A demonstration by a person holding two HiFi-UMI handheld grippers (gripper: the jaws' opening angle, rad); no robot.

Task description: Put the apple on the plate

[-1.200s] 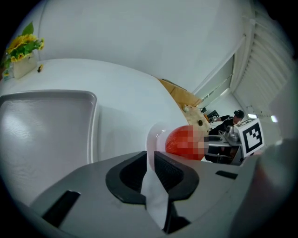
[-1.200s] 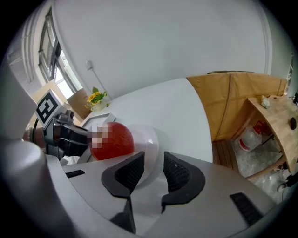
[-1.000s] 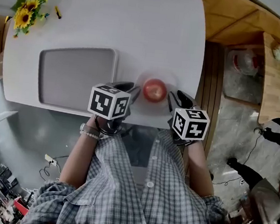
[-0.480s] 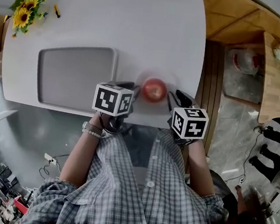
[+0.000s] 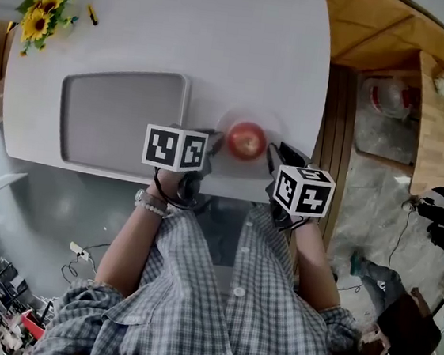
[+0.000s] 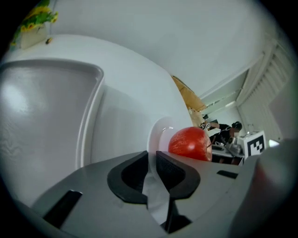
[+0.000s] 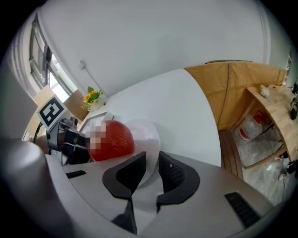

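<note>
I see a white desk (image 5: 245, 48) with rounded corners filling the upper part of my head view. A grey tray (image 5: 121, 121) lies flat on its left half, bare, with one long side near the front edge. Just to the tray's right, close to that edge, sits a white plate (image 5: 268, 126). Sunflowers (image 5: 41, 21) stand in the far left corner, with a small yellow-and-dark bit (image 5: 91, 17) just beside them that I can't identify.

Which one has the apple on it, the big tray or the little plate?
The little round white plate holds the red apple. The big grey rectangular tray beside it has none.
</note>
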